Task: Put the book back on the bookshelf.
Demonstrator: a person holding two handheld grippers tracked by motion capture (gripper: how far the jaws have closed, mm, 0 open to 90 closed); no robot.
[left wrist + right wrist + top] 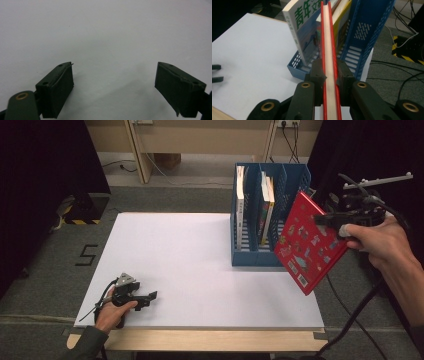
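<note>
Hanging in the air at the right edge of the table, a thin red hardcover book (310, 242) with small pictures and a barcode on its cover is tilted, its upper corner near the top of the blue plastic three-slot file rack (292, 182) and its lower corner past the white tabletop (190, 265). Right gripper (327, 219): black two-jaw tool in the person's right hand (380, 242), jaws closed tight on the book's upper right edge; in the right gripper view both pads press the red covers (329, 75) with the pale page block between them, the book's edge pointing toward the rack. Rack contents: a white-spined book (240, 205) standing in the left slot, and a pair of books (266, 210) with a yellow and white edge standing in the middle slot; the right slot is just behind the held book. Left gripper (150, 297): black tool in the person's left hand (112, 312), resting low at the table's near left corner, well apart from the rack; in the left gripper view its jaws stand wide apart over bare white surface with nothing between them. Surroundings: grey carpet floor (170, 197), black cables trailing at the right.
</note>
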